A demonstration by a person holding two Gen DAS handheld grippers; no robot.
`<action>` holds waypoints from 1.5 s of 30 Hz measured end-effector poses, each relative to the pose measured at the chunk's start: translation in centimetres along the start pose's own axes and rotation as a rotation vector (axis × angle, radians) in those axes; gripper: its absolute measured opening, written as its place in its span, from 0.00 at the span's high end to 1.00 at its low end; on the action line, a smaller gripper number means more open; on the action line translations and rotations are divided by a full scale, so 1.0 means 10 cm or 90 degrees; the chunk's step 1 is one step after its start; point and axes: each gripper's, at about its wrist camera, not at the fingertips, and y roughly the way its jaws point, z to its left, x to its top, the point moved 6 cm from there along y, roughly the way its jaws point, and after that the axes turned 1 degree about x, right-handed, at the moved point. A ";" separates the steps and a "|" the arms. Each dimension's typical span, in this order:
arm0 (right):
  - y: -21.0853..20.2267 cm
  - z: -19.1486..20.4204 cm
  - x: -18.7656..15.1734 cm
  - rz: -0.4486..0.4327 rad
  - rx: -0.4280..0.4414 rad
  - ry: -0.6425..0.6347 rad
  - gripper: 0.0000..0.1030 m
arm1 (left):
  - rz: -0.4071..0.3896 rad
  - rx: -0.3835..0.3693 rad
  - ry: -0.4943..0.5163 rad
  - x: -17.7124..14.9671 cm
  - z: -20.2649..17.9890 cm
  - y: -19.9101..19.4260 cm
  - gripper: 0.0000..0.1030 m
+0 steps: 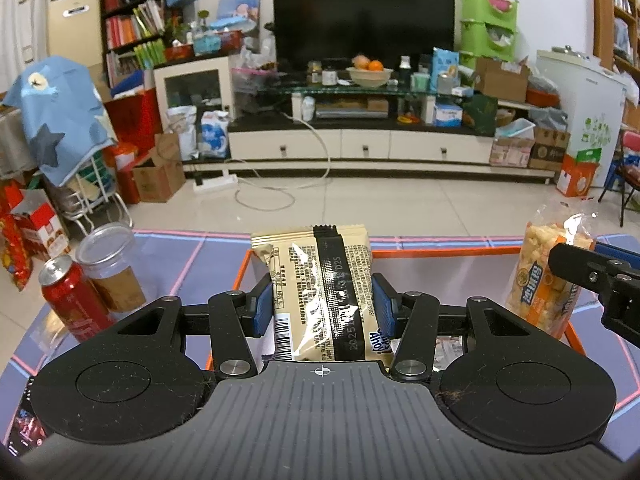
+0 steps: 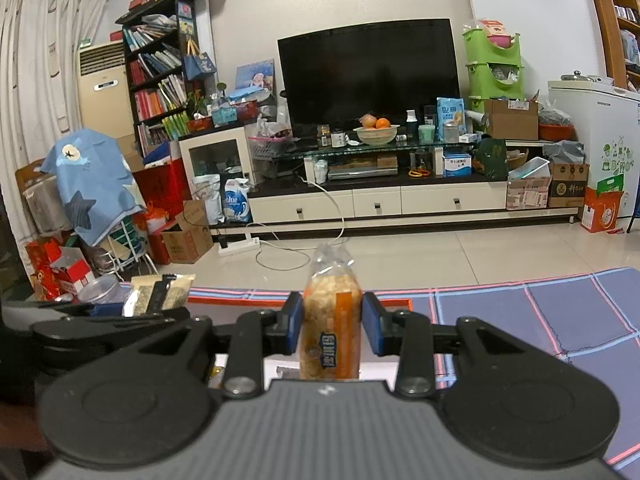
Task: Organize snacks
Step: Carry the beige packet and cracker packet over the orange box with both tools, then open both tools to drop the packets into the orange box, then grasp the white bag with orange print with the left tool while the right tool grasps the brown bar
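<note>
Two snack packs held up, one per gripper. Beige cookie packet [image 1: 320,292] with a black centre band, pinched upright between the blue fingers [image 1: 262,304] of the left gripper [image 1: 323,305], above the orange-rimmed tray [image 1: 440,253]. Readable on its back: a date code starting "2025", a barcode at lower left, part of a blue "Ahoy!" logo at the bottom; remaining small print too fine to read. Clear bag of puffed snacks [image 2: 331,324] with an orange label, clamped upright between the fingers [image 2: 294,326] of the right gripper [image 2: 331,328], also over the tray's right side; blue Chinese characters on the label, not legible. Same bag seen at the right edge of the left wrist view [image 1: 548,276], with a round yellow emblem on its label.

More wrappers lying in the tray beneath, count unclear. Tray resting on a worktop covered by a purple mat [image 2: 560,312] with pink and blue grid lines.

Two containers just left of the tray: one red drink can [image 1: 74,300], brand not readable, and one clear lidded plastic jar [image 1: 110,264] with a brown lower part, the can in front and close beside it.

Beyond the worktop, one dark television [image 1: 362,16], one bowl of oranges [image 1: 370,72] on the glass shelf, and one blue bag marked "blue" [image 2: 236,200] on the floor.
</note>
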 end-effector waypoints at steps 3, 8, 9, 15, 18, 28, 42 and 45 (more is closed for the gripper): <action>0.00 -0.01 -0.01 0.001 -0.001 0.001 0.62 | 0.006 -0.004 -0.005 -0.02 0.02 0.05 0.85; 0.03 -0.06 -0.01 0.005 -0.005 0.013 0.62 | 0.023 -0.003 -0.025 -0.08 0.10 0.16 0.85; 0.04 -0.07 -0.02 0.007 -0.006 0.017 0.62 | 0.026 -0.005 -0.029 -0.08 0.11 0.17 0.85; 0.11 -0.09 -0.04 0.019 -0.006 0.026 0.62 | 0.031 -0.010 -0.026 -0.09 0.07 0.19 0.85; 0.12 -0.07 -0.06 0.023 -0.004 0.024 0.62 | 0.031 -0.010 -0.021 -0.08 0.05 0.20 0.85; 0.11 -0.03 -0.07 0.015 -0.017 0.015 0.56 | 0.006 -0.043 -0.021 -0.04 0.03 0.13 0.42; -0.77 -0.08 0.10 -0.059 -0.026 0.005 0.34 | -0.065 -0.039 -0.100 -0.04 0.87 -0.92 0.33; -1.13 -0.22 -0.21 -0.049 -0.034 0.027 0.31 | -0.052 -0.016 -0.095 -0.40 1.06 -1.12 0.33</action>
